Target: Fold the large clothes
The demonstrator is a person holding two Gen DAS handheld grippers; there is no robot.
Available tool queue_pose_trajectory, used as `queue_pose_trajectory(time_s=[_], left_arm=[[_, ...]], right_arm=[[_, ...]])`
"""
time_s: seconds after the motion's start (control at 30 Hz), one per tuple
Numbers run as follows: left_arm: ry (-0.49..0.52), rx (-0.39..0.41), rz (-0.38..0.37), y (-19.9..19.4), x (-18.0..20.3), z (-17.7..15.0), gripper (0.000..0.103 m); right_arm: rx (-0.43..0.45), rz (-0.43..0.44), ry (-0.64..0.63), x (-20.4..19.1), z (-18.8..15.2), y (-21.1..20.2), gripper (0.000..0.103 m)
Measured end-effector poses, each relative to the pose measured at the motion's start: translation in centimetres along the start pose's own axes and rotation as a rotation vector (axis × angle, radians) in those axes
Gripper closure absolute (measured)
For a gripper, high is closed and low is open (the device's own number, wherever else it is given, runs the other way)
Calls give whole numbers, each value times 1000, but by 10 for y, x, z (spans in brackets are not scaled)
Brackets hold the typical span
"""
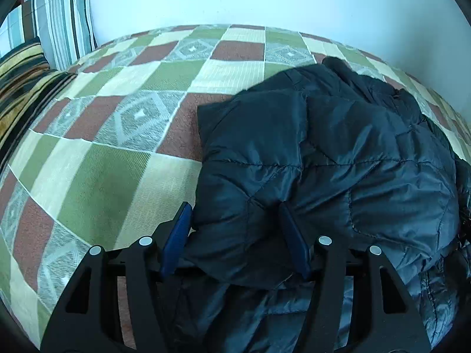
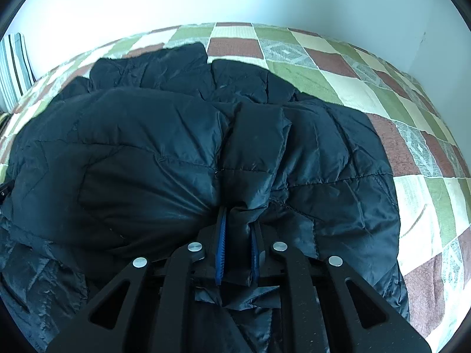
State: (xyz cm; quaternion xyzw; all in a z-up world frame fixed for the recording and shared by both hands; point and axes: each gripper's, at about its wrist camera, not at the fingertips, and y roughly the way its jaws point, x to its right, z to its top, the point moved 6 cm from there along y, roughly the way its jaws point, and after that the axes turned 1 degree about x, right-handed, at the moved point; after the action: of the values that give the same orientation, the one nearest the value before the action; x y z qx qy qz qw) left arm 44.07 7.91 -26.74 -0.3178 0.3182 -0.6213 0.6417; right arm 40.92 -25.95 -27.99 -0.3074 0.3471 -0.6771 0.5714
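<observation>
Glossy quilted jacket (image 1: pixel 338 153), woven bedspread (image 1: pixel 123 117)

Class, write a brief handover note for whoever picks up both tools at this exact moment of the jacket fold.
Left tool: open, jaws wide, a bulge of the dark puffer jacket lying between them, not clamped.
Right tool: shut on a fold of the jacket.
The jacket lies bunched on the patchwork bedspread, partly doubled over itself; striped pillows stand against the wall at the far left.
Done: some fabric appears gathered over.
Left: close the left tool on its edge, finish the fold, flatten it.
</observation>
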Motion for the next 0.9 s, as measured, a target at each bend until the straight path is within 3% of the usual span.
queue_pose_trajectory(time_s=[0.07,0.13,0.33,0.43,0.63,0.9], left_arm=[[-3,31,-2,-14,-1,4,42],[-14,72,-19,-29,1,10,42],[30,126,-46,-41,41,31,42],[89,117,17,-28,65,31,42],[155,11,117,13,82,14,40],[164,0,132,30,82,4,39]], right_arm=[[12,-10,5,3,2,-9,73],[59,-14,28,5,8,-26,68],[136,15,2,-20,39,-41,67],[121,4,-65,-41,42,-23,67],[33,-38,-103,-49,26,19,62],[43,-49,-100,-50,21,28,62]])
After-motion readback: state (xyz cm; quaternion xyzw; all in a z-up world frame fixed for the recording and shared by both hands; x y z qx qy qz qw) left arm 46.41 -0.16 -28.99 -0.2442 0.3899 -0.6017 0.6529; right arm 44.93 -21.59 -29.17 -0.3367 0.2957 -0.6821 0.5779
